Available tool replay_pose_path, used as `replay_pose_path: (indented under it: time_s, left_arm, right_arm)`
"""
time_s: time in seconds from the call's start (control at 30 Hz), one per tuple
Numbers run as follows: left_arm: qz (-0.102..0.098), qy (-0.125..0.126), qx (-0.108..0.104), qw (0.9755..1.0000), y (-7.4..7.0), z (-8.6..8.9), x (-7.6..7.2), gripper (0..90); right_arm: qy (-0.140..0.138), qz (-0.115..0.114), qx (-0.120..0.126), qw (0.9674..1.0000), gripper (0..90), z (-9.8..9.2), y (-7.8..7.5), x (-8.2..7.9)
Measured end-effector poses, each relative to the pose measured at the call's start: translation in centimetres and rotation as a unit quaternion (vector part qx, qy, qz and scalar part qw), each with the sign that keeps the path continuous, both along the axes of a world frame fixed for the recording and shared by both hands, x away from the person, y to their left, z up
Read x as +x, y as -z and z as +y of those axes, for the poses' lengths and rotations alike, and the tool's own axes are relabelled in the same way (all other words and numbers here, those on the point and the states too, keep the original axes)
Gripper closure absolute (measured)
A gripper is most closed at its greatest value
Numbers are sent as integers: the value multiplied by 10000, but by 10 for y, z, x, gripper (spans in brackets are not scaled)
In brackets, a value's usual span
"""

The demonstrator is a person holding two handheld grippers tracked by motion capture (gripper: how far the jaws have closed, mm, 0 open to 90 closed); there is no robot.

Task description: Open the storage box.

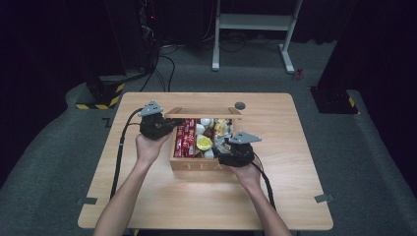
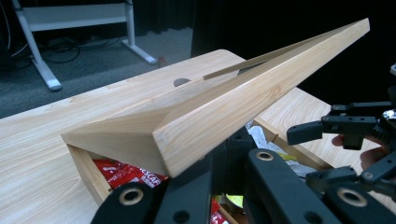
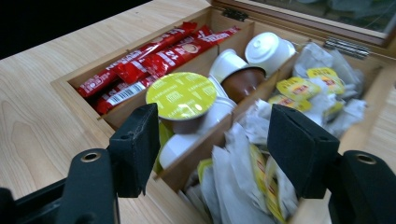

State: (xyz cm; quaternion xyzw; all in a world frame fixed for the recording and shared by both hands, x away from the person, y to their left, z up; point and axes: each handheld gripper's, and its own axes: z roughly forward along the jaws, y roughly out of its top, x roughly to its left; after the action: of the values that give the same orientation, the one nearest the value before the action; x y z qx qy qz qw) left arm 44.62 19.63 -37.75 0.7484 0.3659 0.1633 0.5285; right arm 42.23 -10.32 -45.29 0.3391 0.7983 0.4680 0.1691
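Observation:
A wooden tea box point(image 1: 196, 164) stands mid-table with its lid point(image 1: 204, 113) raised at the back. My left gripper point(image 1: 172, 124) is shut on the lid's left corner; in the left gripper view the lid point(image 2: 224, 102) slants up from between the jaws of that gripper point(image 2: 205, 168). My right gripper point(image 1: 223, 147) hovers open over the box's front right. In its own view the right gripper point(image 3: 217, 140) has its pads spread over a yellow-topped capsule point(image 3: 181, 95) and paper tea bags point(image 3: 303, 88), touching neither. Red sachets point(image 3: 154, 51) fill the left compartment.
White capsules point(image 3: 266, 46) and a brown one point(image 3: 243, 79) lie in the middle compartment. A round cable hole point(image 1: 240, 105) sits in the table behind the box. A white desk frame point(image 1: 253, 22) and a yellow-black striped base point(image 1: 101, 96) stand on the floor beyond.

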Motion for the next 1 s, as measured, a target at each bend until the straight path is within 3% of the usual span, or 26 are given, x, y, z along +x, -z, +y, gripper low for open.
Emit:
replay_pose_path:
  time_s: [0.63, 1.0]
  left_arm:
    - [68, 1, 6, 10000, -3, -2, 5, 900]
    - [87, -19, 43, 10000, -7, -3, 9, 900]
  right_arm:
    - [-184, 83, -295, 9994, 328, 39, 1, 18]
    - [-81, 194, -471, 9987, 309, 52, 3, 25]
